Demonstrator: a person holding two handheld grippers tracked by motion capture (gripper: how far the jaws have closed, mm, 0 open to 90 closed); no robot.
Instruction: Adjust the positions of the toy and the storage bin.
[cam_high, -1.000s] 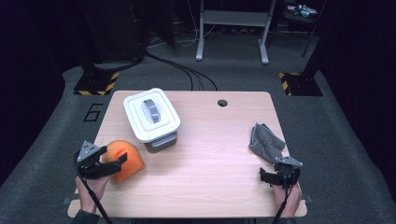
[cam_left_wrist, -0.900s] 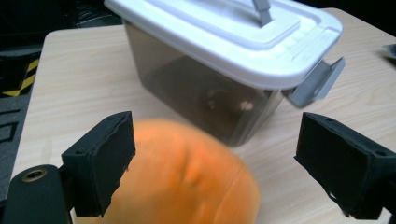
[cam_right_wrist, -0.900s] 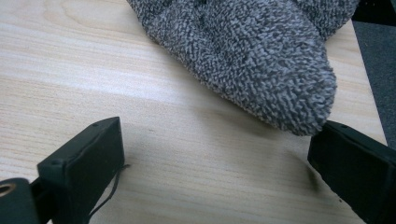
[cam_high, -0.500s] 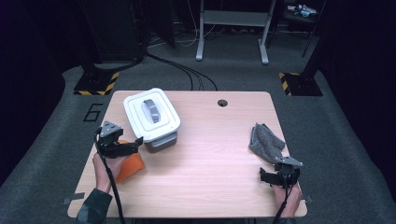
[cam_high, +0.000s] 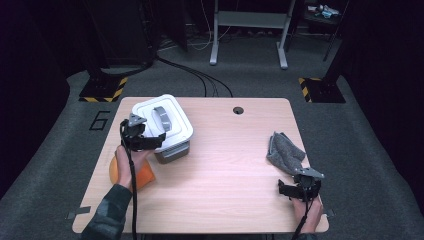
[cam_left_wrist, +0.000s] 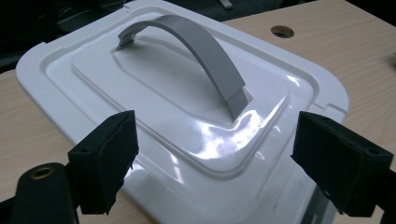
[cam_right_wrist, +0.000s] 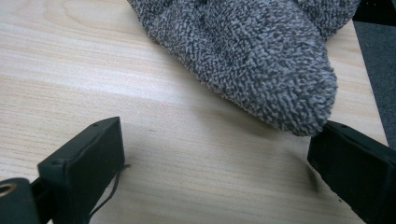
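A white lidded box (cam_high: 162, 127) with a grey arched handle (cam_left_wrist: 201, 56) stands at the table's back left. My left gripper (cam_high: 150, 141) hovers open over the box's near-left edge, its jaws spread wide just short of the handle, with the lid (cam_left_wrist: 187, 116) between them. An orange object (cam_high: 142, 172) lies on the table under the left hand. A crumpled grey cloth (cam_high: 284, 149) lies near the right edge. My right gripper (cam_high: 299, 189) is open just short of the cloth (cam_right_wrist: 243, 51), low over the wood, with nothing between its fingers.
A round cable hole (cam_high: 238, 110) sits in the table (cam_high: 225, 175) near its back edge. Dark floor with cables, a metal stand (cam_high: 247, 30) and hazard-striped feet (cam_high: 102, 90) lies beyond the table.
My left gripper has moved from the orange object at the front left up and back to the white box. The orange object stays on the table. The right gripper has not moved.
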